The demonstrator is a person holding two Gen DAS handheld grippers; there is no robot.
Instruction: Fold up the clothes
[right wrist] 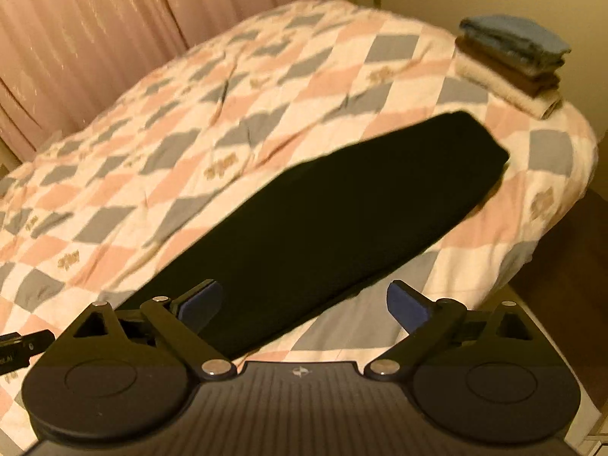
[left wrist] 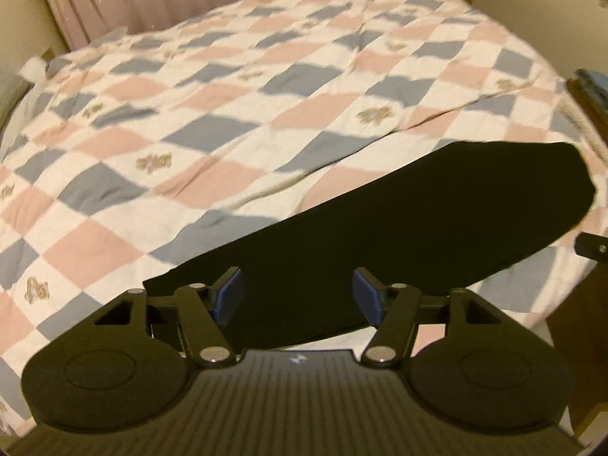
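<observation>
A: Start with the big things. What fills the views?

B: The bed, under a quilt of pink, blue-grey and white diamonds. Pink curtains hang behind it at 11 o'clock in the right wrist view.

A: And the clothes?

B: A long black garment lies flat on the quilt near the bed's near edge, a narrow strip running from 7 o'clock up toward 2 o'clock. Its edges look straight and its far end squared, so I judge it is already folded lengthwise, though black cloth hides any layers. At 1 o'clock in the right wrist view, a stack of folded items, blue over brown over cream, sits at the far corner of the bed, well apart from the garment.

A: The grippers?

B: The left gripper has its jaws spread wide, hovering over the strip's near end and holding nothing. The right gripper is likewise spread and empty; its left pad is over the cloth, its right pad over bare quilt.

A: Which step, then?

B: It fits two: a lengthwise fold just laid down, or a strip about to be folded across. I cannot settle it. Any further fold would call for pinching one end's full thickness at both corners, and carrying it level so the layers do not slide.
</observation>
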